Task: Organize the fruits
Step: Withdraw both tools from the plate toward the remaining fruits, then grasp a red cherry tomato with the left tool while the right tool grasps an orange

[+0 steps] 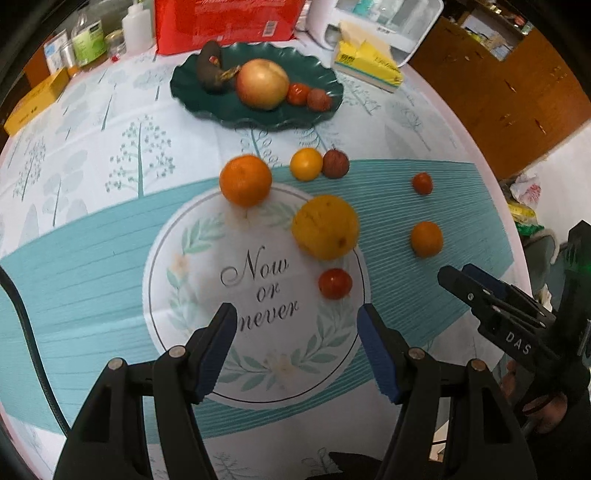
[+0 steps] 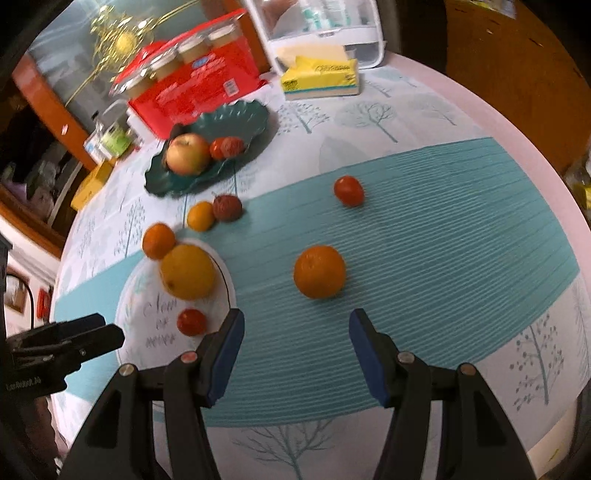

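Note:
A dark green plate (image 1: 207, 99) (image 2: 255, 118) at the back of the table holds an apple (image 1: 262, 84) (image 2: 186, 153), an avocado (image 1: 208, 66), a small tomato (image 1: 297, 93) and a lychee (image 1: 318, 99). Loose on the cloth lie a large yellow orange (image 1: 325, 227) (image 2: 187, 271), an orange (image 1: 245, 180) (image 2: 159, 240), a small orange (image 1: 426, 239) (image 2: 319, 271), a yellow fruit (image 1: 306, 163), a lychee (image 1: 335, 163) and tomatoes (image 1: 335, 283) (image 2: 349, 190). My left gripper (image 1: 297, 325) is open and empty, just short of the near tomato. My right gripper (image 2: 295, 330) is open and empty, just short of the small orange.
A red package (image 1: 225, 22), a yellow tissue pack (image 1: 369, 61), a white appliance (image 2: 325, 33), bottles (image 1: 88, 40) and a yellow box (image 1: 35, 101) line the back of the round table. The table edge (image 2: 535, 158) drops off at the right. The right gripper shows in the left wrist view (image 1: 454, 275).

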{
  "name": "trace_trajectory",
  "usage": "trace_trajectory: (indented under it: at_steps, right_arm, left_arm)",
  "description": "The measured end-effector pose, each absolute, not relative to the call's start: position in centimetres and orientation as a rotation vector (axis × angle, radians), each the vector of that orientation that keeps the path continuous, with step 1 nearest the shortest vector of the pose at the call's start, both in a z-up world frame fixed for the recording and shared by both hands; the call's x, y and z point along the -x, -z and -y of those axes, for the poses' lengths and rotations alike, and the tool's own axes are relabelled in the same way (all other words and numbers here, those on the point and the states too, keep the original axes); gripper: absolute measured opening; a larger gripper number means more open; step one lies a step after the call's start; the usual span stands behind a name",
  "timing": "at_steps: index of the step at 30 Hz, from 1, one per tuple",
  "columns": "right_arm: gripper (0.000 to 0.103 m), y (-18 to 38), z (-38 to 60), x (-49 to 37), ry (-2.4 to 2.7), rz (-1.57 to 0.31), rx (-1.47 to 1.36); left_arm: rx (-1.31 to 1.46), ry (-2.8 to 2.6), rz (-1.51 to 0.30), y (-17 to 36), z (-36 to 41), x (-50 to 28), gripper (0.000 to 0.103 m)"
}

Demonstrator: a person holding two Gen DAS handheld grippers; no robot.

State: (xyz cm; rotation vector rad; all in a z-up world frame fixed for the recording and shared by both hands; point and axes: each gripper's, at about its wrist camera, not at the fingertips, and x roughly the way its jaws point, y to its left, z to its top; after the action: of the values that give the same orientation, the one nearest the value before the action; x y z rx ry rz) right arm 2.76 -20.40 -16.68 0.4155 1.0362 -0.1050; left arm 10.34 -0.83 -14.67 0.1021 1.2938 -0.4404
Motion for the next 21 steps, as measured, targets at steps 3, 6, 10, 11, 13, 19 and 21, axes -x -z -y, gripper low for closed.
trace_trajectory:
  at_steps: [3, 6, 10, 11, 13, 19, 21]
  right_arm:
    - [0.060, 17.1, 20.7, -3.0, 0.062, -1.059, -0.368]
    - [0.060, 17.4, 20.9, -3.2, 0.009, -1.073, -0.305]
    - [0.060, 18.0, 21.3, -3.8, -0.048, -1.095, -0.217]
    - [0.060, 18.1, 21.3, -3.9, -0.069, -1.096, -0.191]
    - [0.060, 18.2, 21.5, -4.1, -0.104, -1.093, -0.157]
    - [0.059, 18.6, 21.7, -5.0, -0.227, -1.087, -0.070]
    - [0.059, 18.6, 21.5, -5.2, -0.257, -1.079, -0.040]
  left_arm:
    - [-0.081, 0.400, -1.297, 15.5, 1.1, -10.1, 0.066]
    - [-0.054, 0.372, -1.297, 16.2, 1.6, -9.8, 0.066]
    - [-0.003, 0.342, -1.281, 17.2, 2.3, -9.2, 0.065]
    - [0.010, 0.331, -1.279, 17.5, 2.4, -9.0, 0.064]
    - [0.030, 0.303, -1.280, 18.1, 2.5, -8.8, 0.060]
    - [0.100, 0.234, -1.272, 19.4, 3.0, -8.5, 0.054]
    - [0.122, 0.215, -1.267, 19.8, 3.2, -8.5, 0.051]
